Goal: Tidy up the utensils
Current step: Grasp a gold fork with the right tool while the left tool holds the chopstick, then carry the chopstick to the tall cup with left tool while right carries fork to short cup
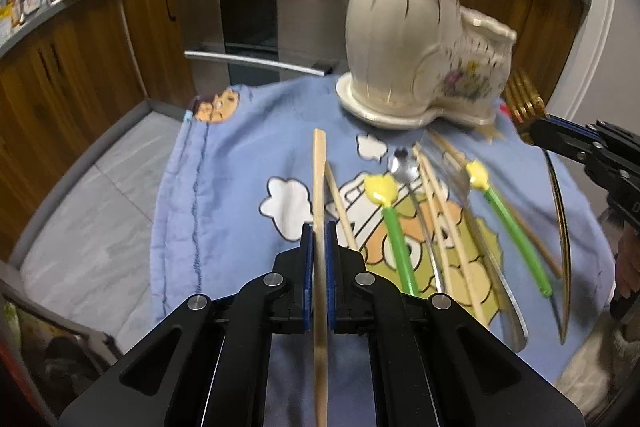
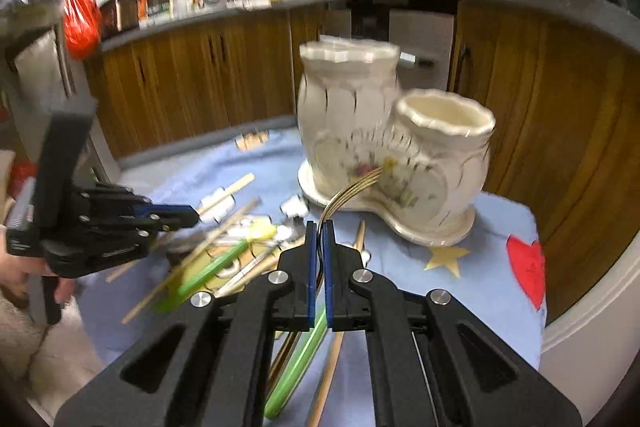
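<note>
Left tool (image 1: 319, 239): I've clamped on a flat pale wooden stick (image 1: 319, 183), in front of the cream ceramic two-cup holder (image 2: 394, 147).
Right tool (image 2: 319, 239): pinching a gold metal fork (image 2: 352, 189), tines near the holder.
Holder: looks empty.
Left: green-handled yellow-tipped utensils (image 1: 394, 239), chopsticks on the blue cloth (image 1: 224, 187).

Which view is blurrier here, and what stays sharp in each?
Right wrist: heavier motion smear on the ceramic holder and counter clutter; the right gripper, shut on a gold fork, stays crisp. Left wrist: milder blur on the loose utensils; the left gripper, shut on a wooden stick, is sharp. Both show strong fisheye bending.
</note>
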### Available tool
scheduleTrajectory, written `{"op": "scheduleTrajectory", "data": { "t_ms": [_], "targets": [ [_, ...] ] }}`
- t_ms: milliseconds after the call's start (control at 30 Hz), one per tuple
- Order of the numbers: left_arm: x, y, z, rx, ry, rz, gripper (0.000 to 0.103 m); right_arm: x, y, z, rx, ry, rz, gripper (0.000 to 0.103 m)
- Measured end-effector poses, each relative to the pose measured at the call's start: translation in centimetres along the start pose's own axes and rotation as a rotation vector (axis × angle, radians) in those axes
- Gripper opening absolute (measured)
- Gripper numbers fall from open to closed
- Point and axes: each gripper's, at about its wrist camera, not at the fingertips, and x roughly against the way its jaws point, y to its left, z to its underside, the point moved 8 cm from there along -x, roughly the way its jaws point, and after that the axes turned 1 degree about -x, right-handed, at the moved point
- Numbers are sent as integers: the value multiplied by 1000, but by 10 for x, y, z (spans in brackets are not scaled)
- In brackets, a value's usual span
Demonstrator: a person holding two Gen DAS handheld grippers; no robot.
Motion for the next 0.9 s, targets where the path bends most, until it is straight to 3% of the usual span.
{"op": "scheduleTrajectory", "data": {
  "t_ms": [333, 600, 700, 900],
  "targets": [
    [41, -8, -32, 47, -217, 85, 6, 54, -7, -41, 0, -272, 58, 3],
    [62, -16, -62, 54, -378, 95, 6, 65, -21, -74, -7, -379, 126, 3],
    [66, -20, -75, 48, -401, 113, 6, 70, -25, -87, 6, -408, 144, 3],
    [76, -31, -120, 65, -487, 204, 6, 85, -39, -122, -5, -502, 166, 3]
  ]
}}
